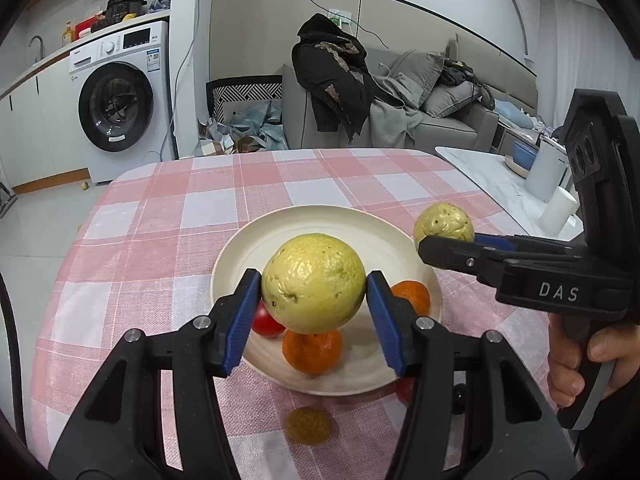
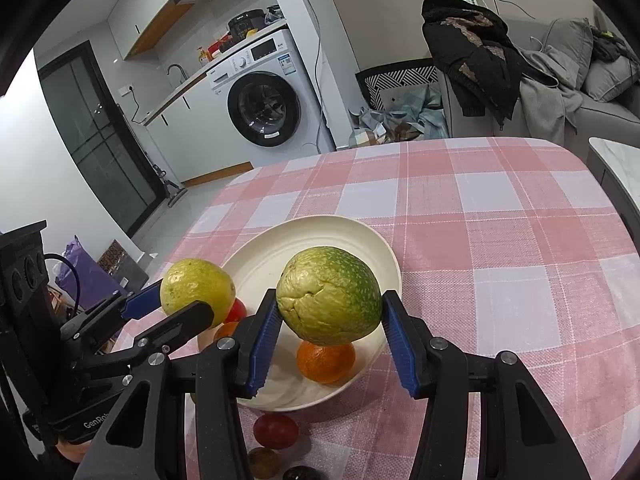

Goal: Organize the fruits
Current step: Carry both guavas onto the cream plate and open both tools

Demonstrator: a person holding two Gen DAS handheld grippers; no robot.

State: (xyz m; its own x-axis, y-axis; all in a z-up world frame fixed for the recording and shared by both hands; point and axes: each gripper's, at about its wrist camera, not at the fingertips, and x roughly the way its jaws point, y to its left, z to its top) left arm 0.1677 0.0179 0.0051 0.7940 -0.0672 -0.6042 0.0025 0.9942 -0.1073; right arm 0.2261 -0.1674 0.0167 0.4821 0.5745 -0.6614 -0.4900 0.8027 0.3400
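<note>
Fruit sits at the centre of both views: each gripper holds one round, yellow-green guava-like fruit above a cream plate on the pink checked tablecloth. The left gripper has its blue pads clamped on the yellow fruit, which hangs over the plate's near half; the right wrist view shows the same fruit pinched at the plate's left edge. The right gripper is clamped on the greener fruit, one pad pressed to its left side, the other meeting its right side, and it too hangs over the plate. Seen from the left wrist, that greener fruit is held just beyond the plate's right rim, with a hand on the gripper's grip.

On the plate lie two oranges and a red fruit, all partly hidden under the held fruit. Off the plate, on the cloth near its front rim, rest another red fruit, a brownish round fruit and a dark one at the frame's bottom edge.

Farther back stand a white washing machine, a grey sofa with a black jacket draped over its arm, and a pale side table.
</note>
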